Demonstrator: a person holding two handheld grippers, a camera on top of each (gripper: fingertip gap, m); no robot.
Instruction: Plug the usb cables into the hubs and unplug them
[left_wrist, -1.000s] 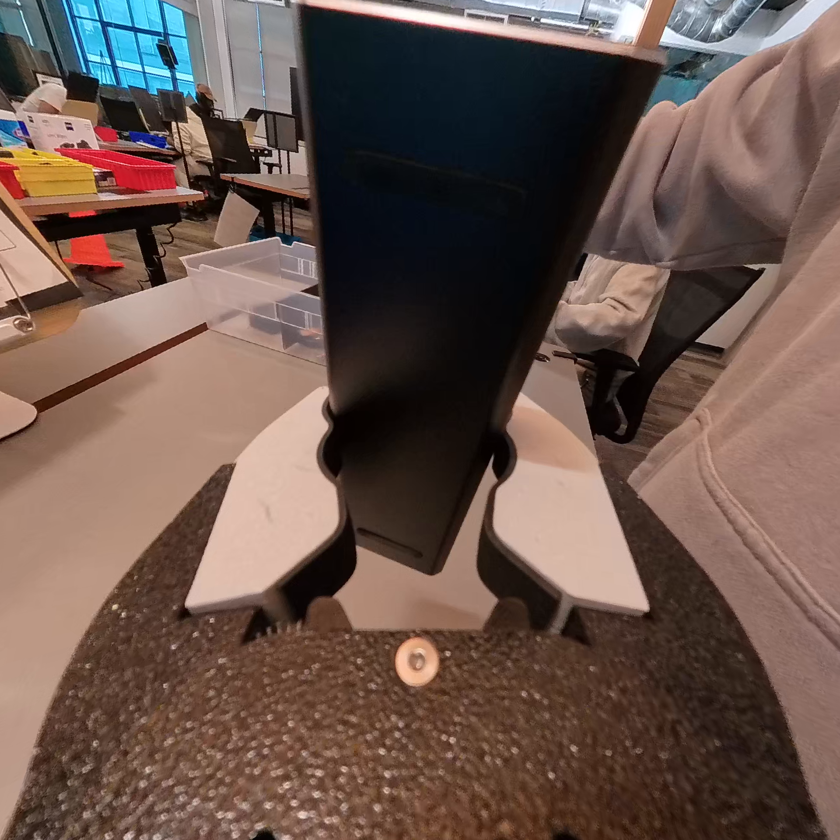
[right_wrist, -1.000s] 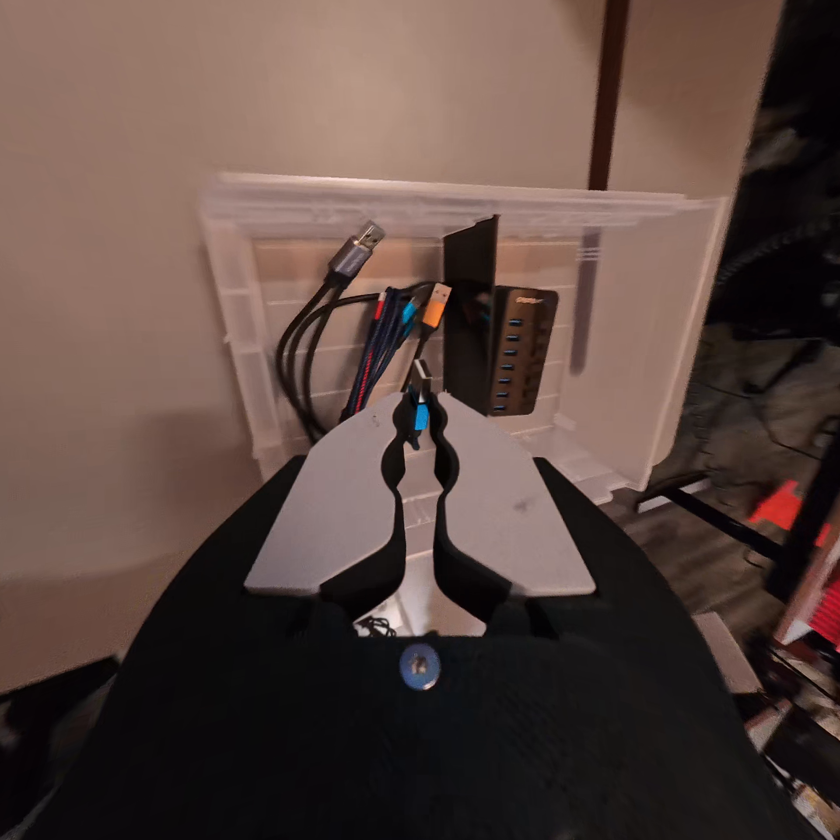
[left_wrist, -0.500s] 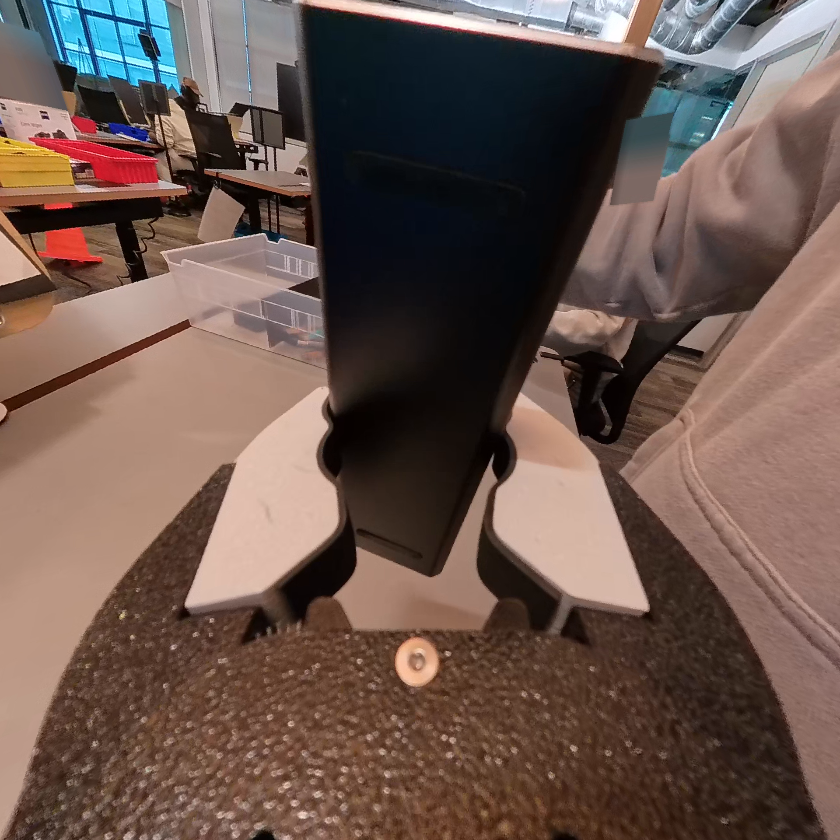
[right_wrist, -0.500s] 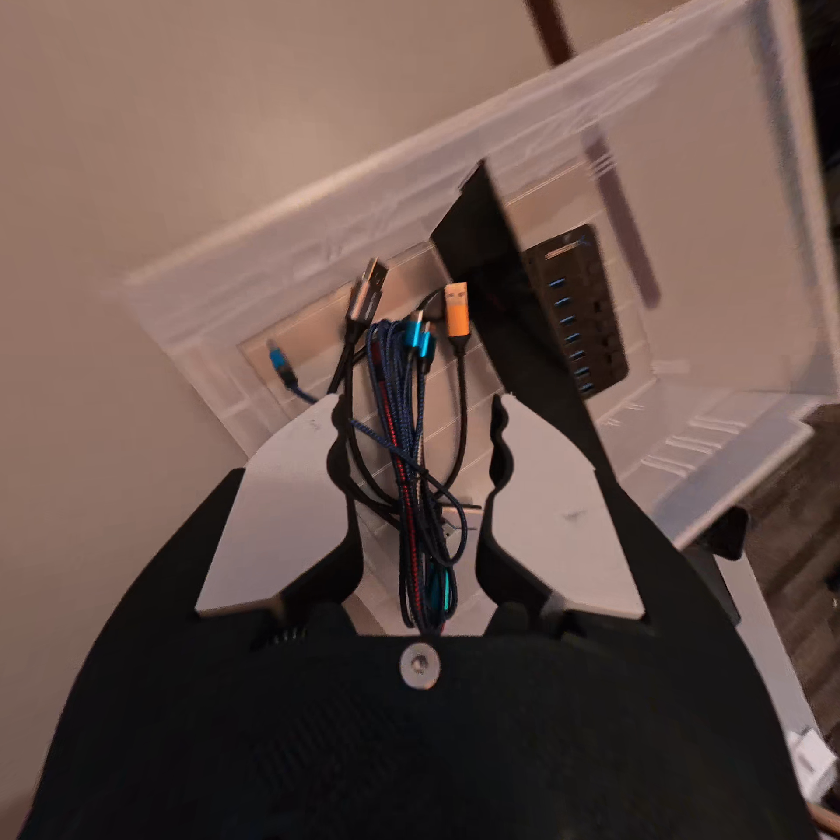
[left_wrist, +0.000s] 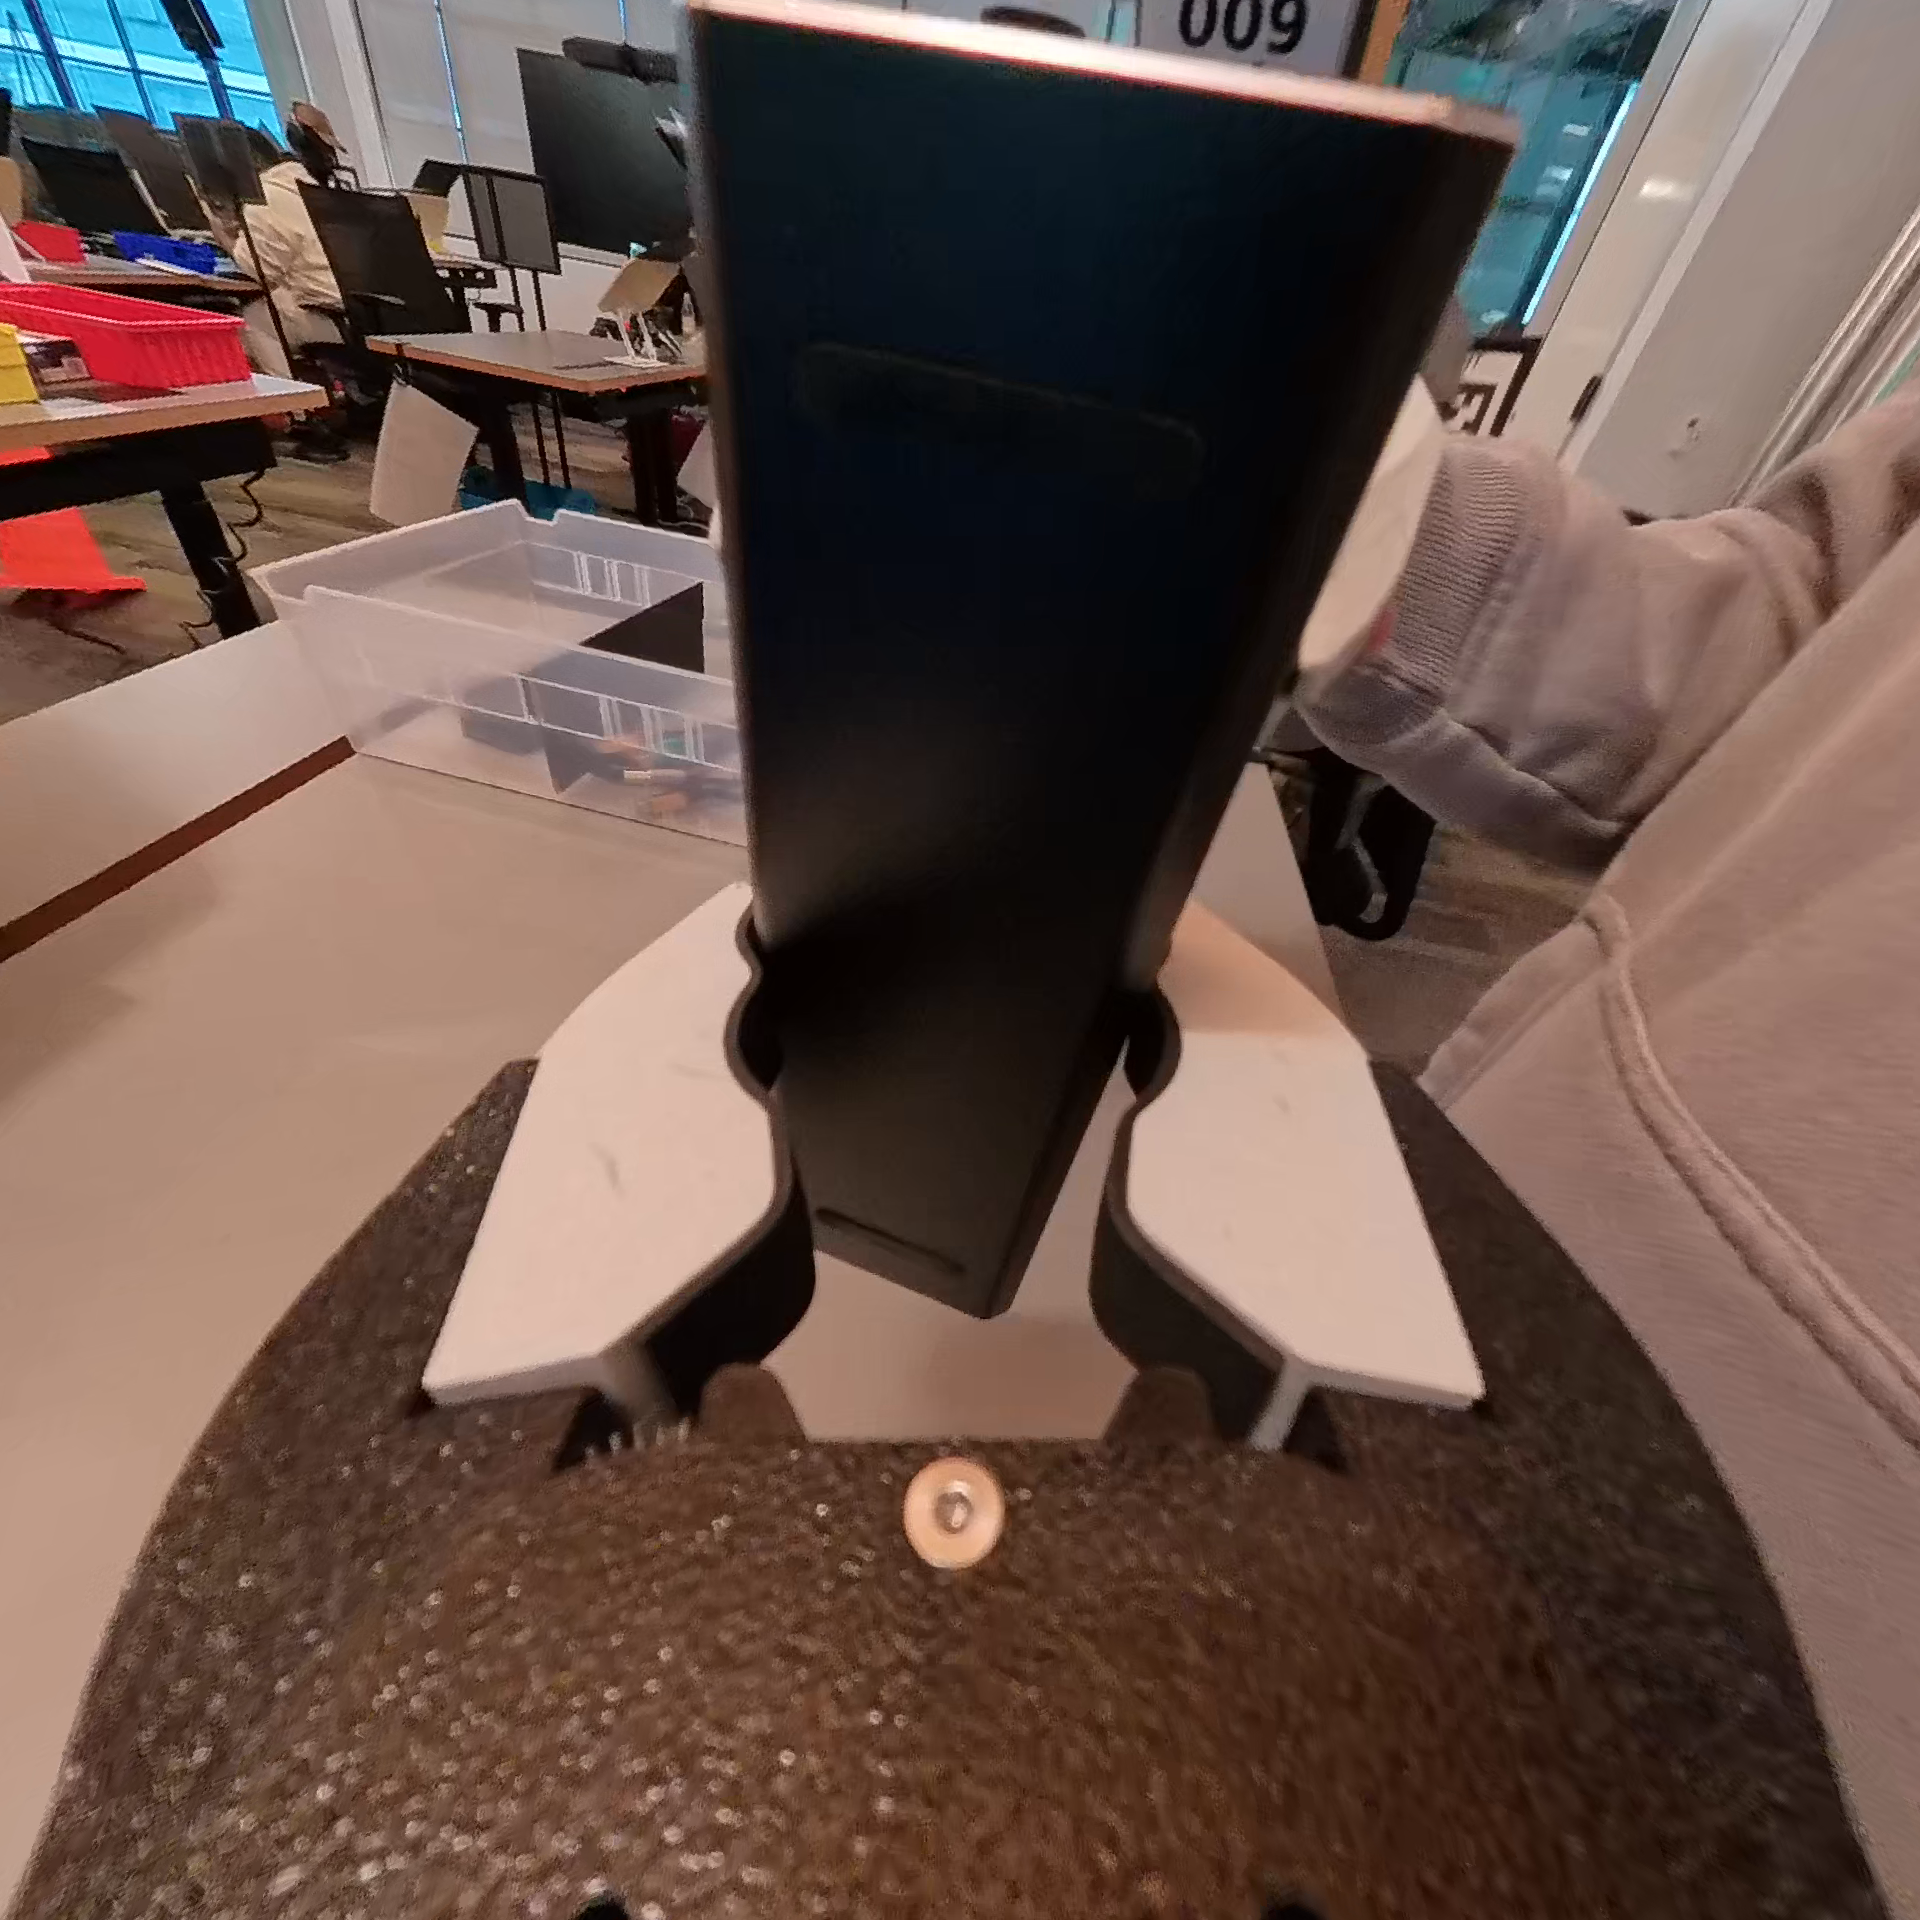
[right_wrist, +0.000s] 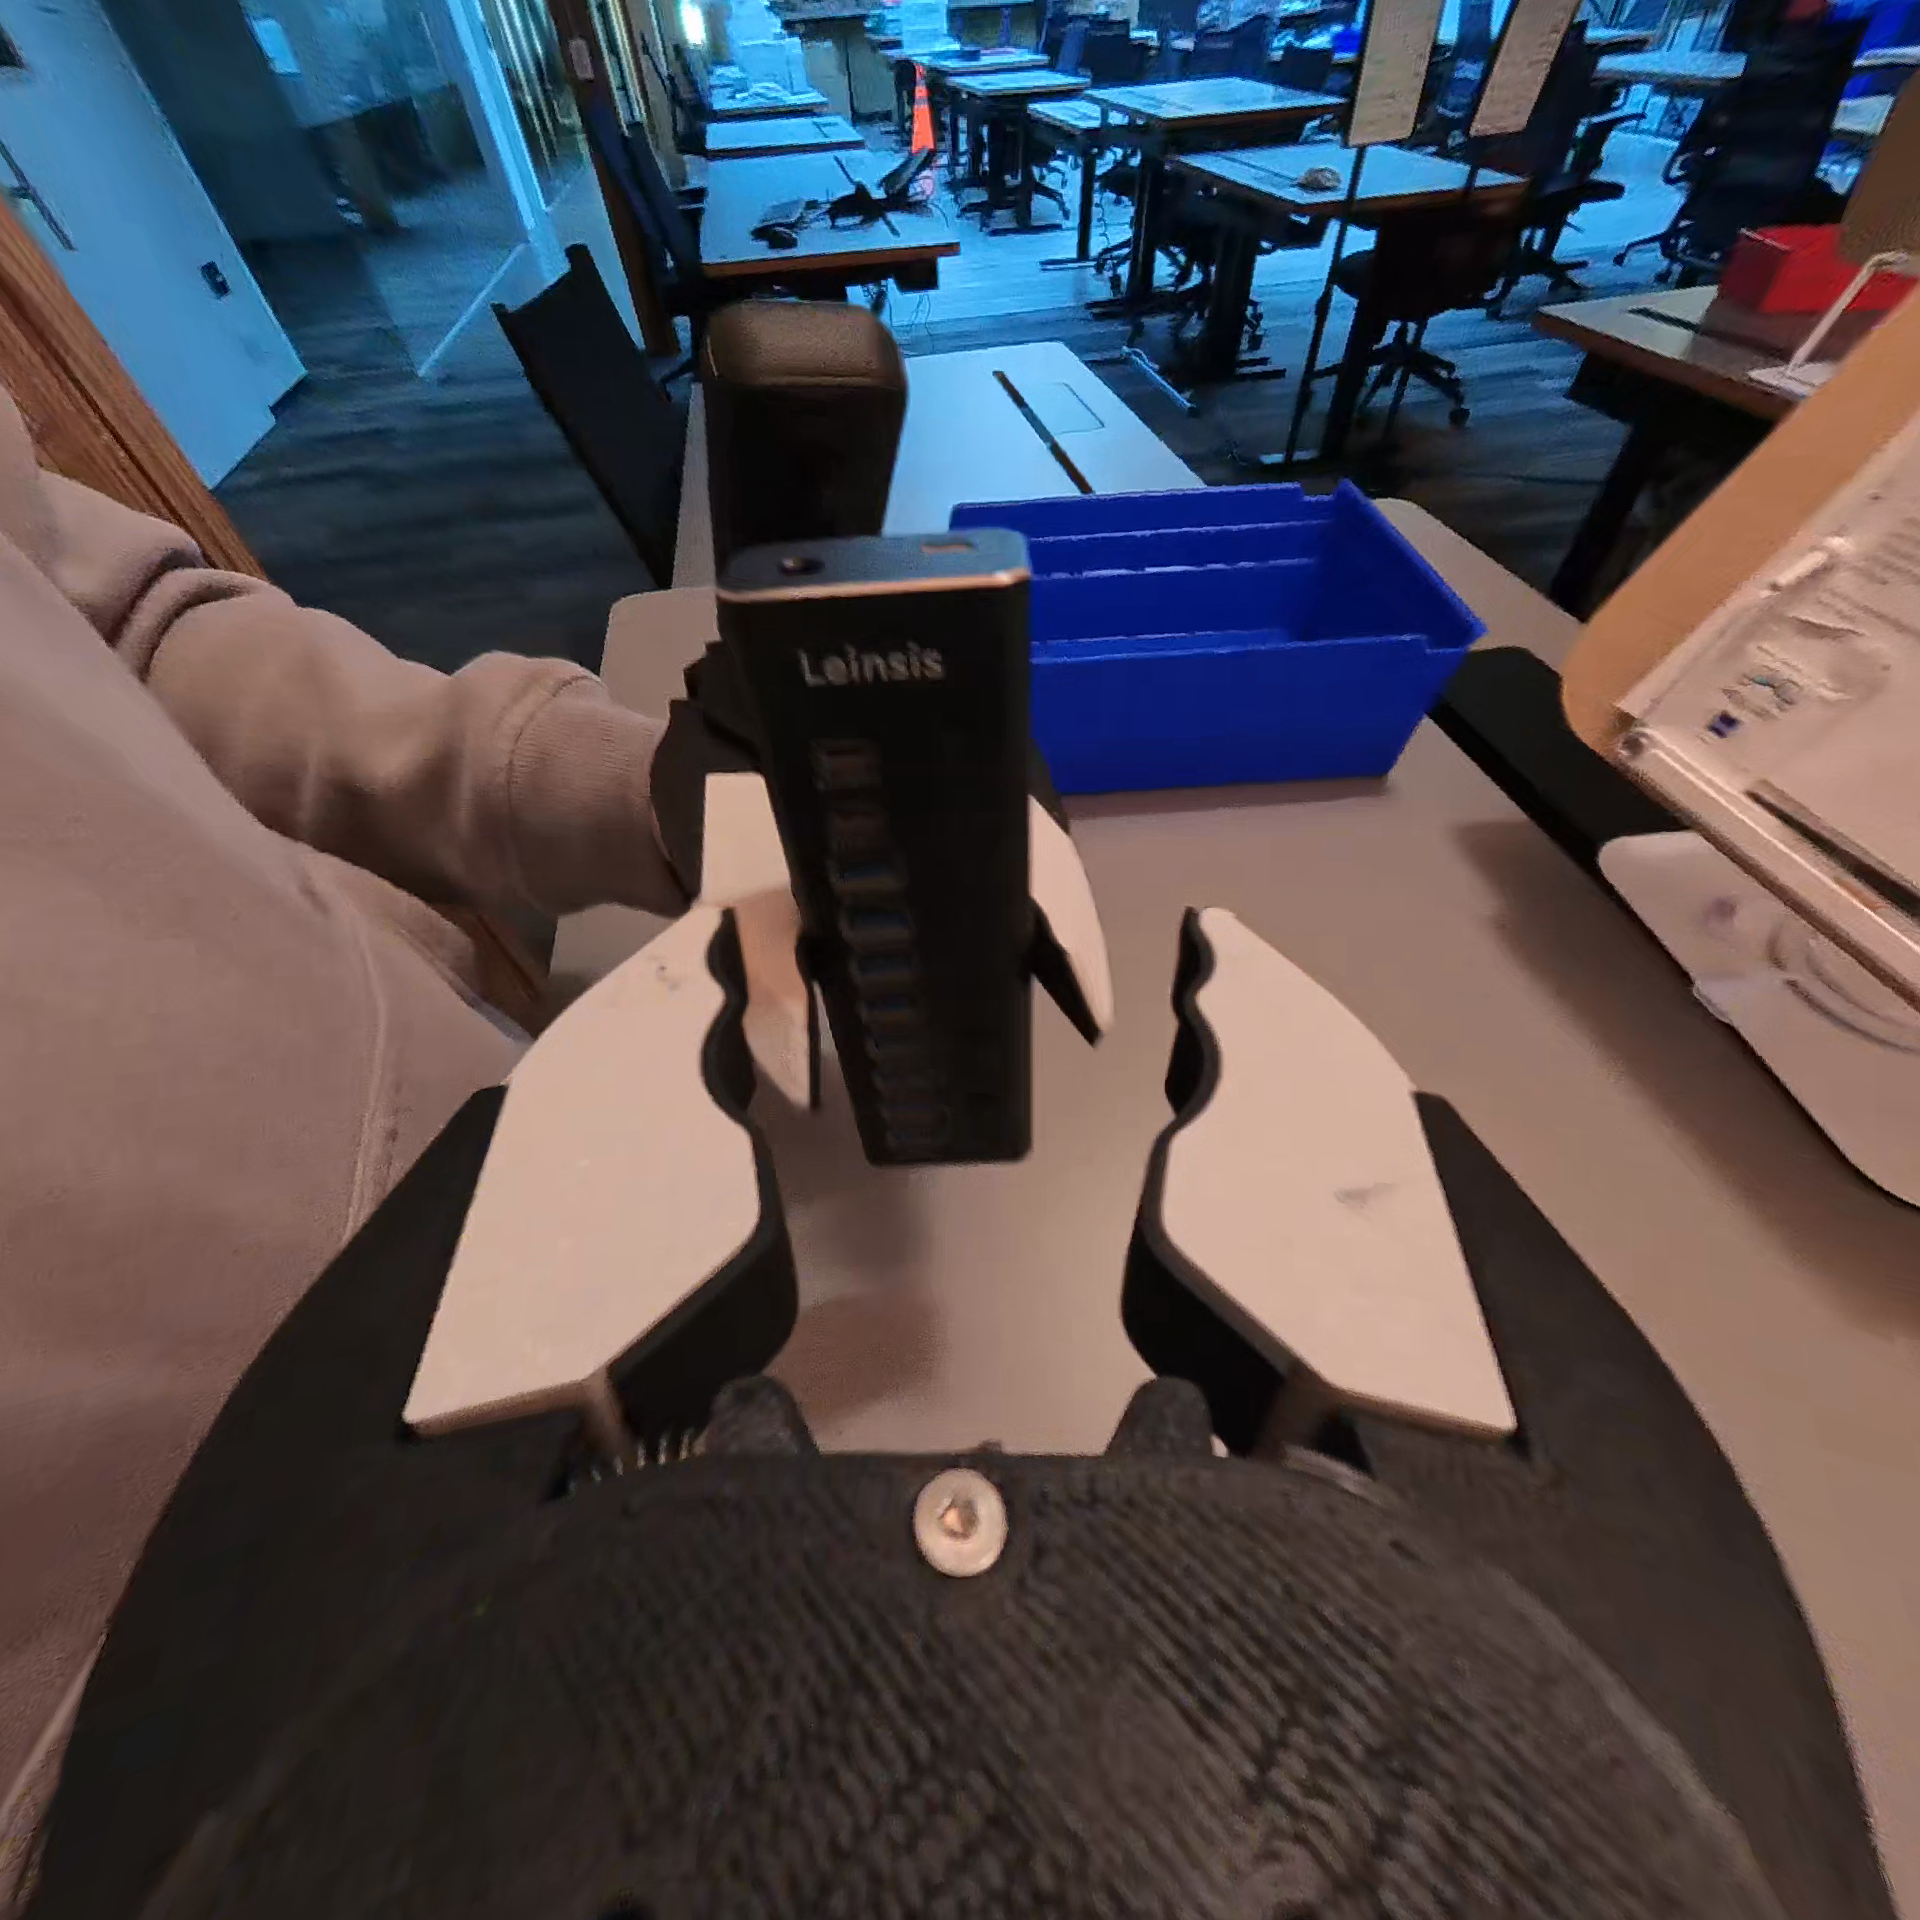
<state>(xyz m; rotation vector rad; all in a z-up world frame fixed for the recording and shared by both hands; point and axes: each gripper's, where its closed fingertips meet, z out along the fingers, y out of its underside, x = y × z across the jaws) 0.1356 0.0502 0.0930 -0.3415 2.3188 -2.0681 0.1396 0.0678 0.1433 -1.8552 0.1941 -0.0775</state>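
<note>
My left gripper (left_wrist: 951, 966) is shut on a tall black USB hub (left_wrist: 1039, 520) and holds it upright above the grey table (left_wrist: 260, 987); the hub's plain back faces this camera. In the right wrist view the same hub (right_wrist: 914, 883) shows its row of blue ports, with the left gripper's white fingers (right_wrist: 1070, 914) on both sides of it. My right gripper (right_wrist: 961, 925) is open and empty, just in front of the hub's port side. USB cables (left_wrist: 665, 774) lie in a clear plastic bin (left_wrist: 416, 644) on the far left of the table.
A blue bin (right_wrist: 1226, 665) stands on the table behind the hub. A white stand with papers (right_wrist: 1766, 883) is at the right. The person's beige sleeve (right_wrist: 416, 758) fills the left; it also shows in the left wrist view (left_wrist: 1558, 623).
My right gripper let go of the blue-plug cable over the clear bin, opened, and swung round to face the hub. The left gripper kept its hold and turned slightly.
</note>
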